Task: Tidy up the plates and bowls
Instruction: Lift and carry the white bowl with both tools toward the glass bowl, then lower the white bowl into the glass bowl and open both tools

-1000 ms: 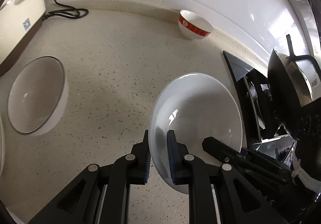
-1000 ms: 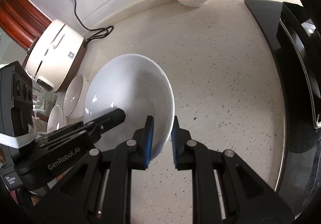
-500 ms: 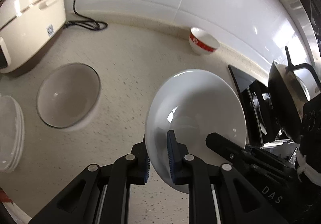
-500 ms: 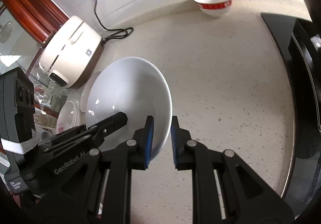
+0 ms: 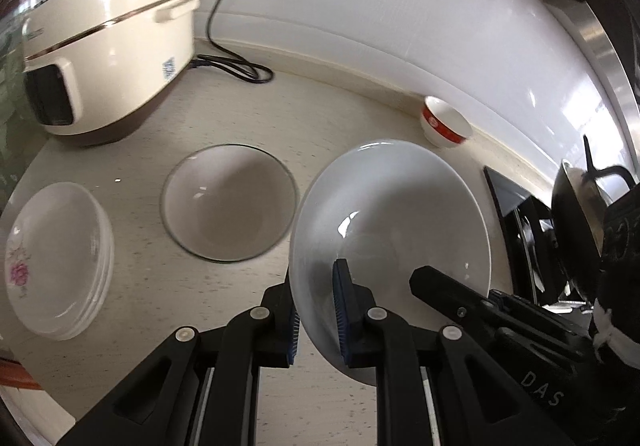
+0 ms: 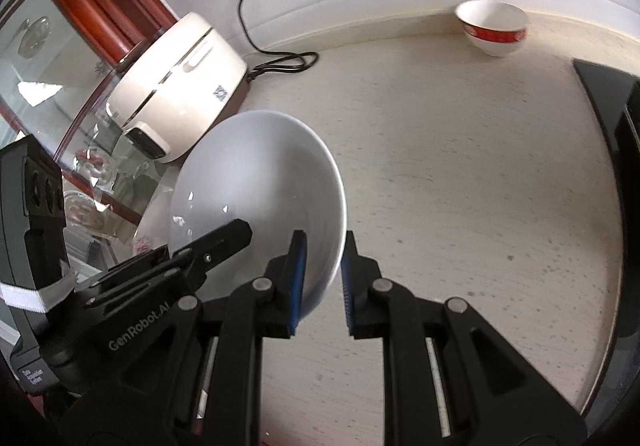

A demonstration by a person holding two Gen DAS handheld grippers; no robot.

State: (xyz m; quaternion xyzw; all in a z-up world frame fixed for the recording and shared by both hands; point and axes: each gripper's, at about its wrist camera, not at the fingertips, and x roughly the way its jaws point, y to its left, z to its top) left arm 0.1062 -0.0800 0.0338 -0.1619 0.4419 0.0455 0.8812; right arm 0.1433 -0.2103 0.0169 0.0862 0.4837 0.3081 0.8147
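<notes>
A large white bowl (image 5: 390,206) is held in the air between both grippers. My left gripper (image 5: 316,310) is shut on its left rim. My right gripper (image 6: 323,286) is shut on its right rim; the bowl also shows in the right wrist view (image 6: 256,182). A second white bowl with a dark rim (image 5: 230,202) sits on the counter to the left. A stack of flowered plates (image 5: 52,258) lies further left. A small red-banded bowl (image 5: 444,122) stands by the back wall and shows in the right wrist view (image 6: 494,26).
A cream rice cooker (image 5: 108,42) with a black cord (image 5: 236,66) stands at the back left. A black stove with a wok (image 5: 576,214) is at the right. The speckled counter (image 6: 460,166) runs to the tiled wall. A glass cabinet (image 6: 48,66) is at the left.
Both grippers have lifted the white bowl higher and drawn back. More of the counter shows now: the rice cooker, the dark-rimmed bowl and the plate stack.
</notes>
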